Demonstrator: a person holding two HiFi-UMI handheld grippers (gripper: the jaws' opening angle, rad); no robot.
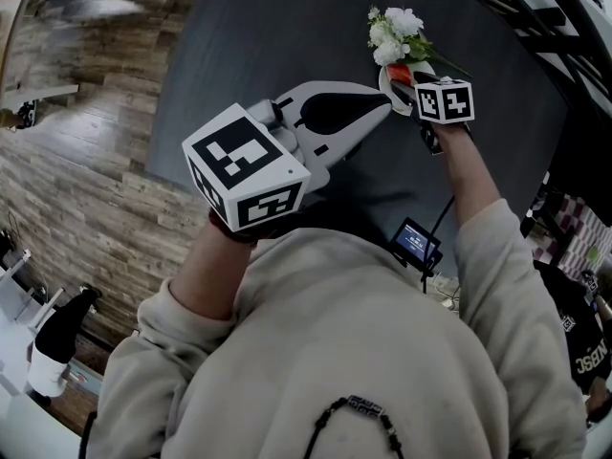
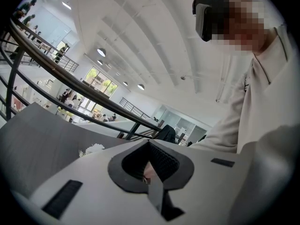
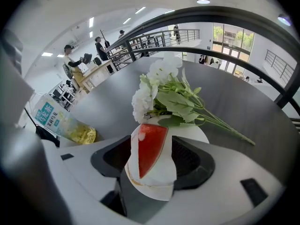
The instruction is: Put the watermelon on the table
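The watermelon (image 3: pixel 150 146), a red wedge, lies on a small white plate (image 3: pixel 192 131) at the far right of the dark worktop (image 1: pixel 249 55). A bunch of white flowers (image 3: pixel 164 97) lies just beyond it, its leaves overlapping the plate's far rim.

The right claw (image 3: pixel 154 165) points steeply down over the plate with its jaws spread wide, one on each side of the wedge. Neither pad presses on the red flesh, so it grips nothing. That stance fits a release, and the slice appears to rest by its own weight.

The left claw (image 2: pixel 149 146) is held nearly level nearer the person, to the left of the plate. Its jaws are closed tip to tip and it carries nothing, apparently parked out of the way. The task seems all but finished. The right claw would need to lift straight off to avoid knocking the plate or flowers.
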